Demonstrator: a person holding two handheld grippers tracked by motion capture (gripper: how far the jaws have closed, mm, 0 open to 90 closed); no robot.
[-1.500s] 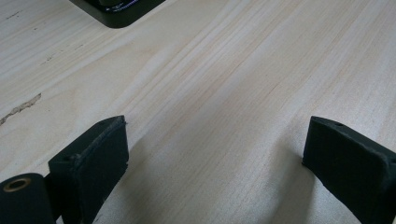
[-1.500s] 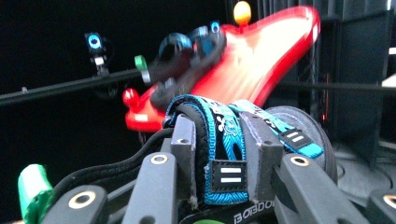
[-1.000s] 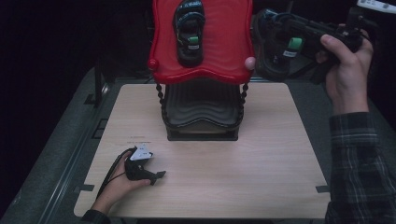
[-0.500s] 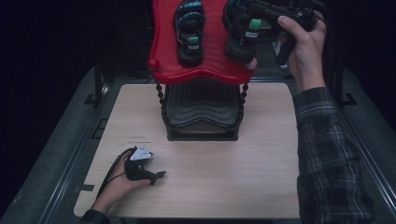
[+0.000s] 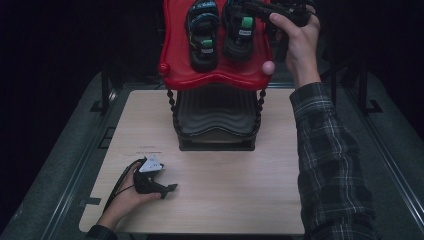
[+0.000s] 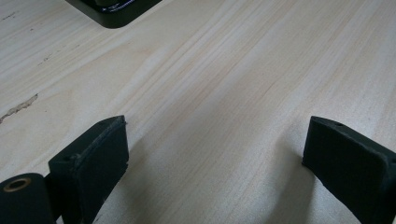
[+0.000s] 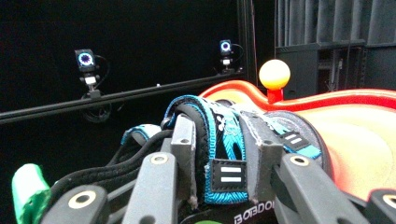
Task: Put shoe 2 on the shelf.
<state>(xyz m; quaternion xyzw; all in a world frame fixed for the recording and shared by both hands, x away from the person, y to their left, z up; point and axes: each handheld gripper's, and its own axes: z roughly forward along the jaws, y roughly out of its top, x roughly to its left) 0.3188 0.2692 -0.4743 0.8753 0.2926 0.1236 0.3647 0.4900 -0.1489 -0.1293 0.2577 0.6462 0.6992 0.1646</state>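
Observation:
A red wavy tray [image 5: 215, 77] tops a black rack [image 5: 216, 120] at the back of the table. One black sandal with blue trim [image 5: 202, 32] lies on the tray's left half. My right gripper [image 5: 252, 6] is shut on a matching sandal [image 5: 240, 32] over the tray's right half. In the right gripper view its jaws [image 7: 223, 149] clamp the blue-edged strap of this sandal [image 7: 219, 126], with the red tray [image 7: 364, 130] just beyond. My left gripper [image 5: 167, 189] rests on the table at front left, open [image 6: 215, 140], nothing between its jaws.
The wooden table [image 5: 240, 190] stretches in front of the rack. A round knob [image 5: 268, 67] stands at the tray's right corner and a red one [image 5: 163, 69] at its left. A black rack corner [image 6: 116, 11] lies ahead of the left gripper. Dark rails flank the table.
My right hand has carried the sandal leftward, from beside the tray's right edge to over the tray's right half. The left gripper has stayed put.

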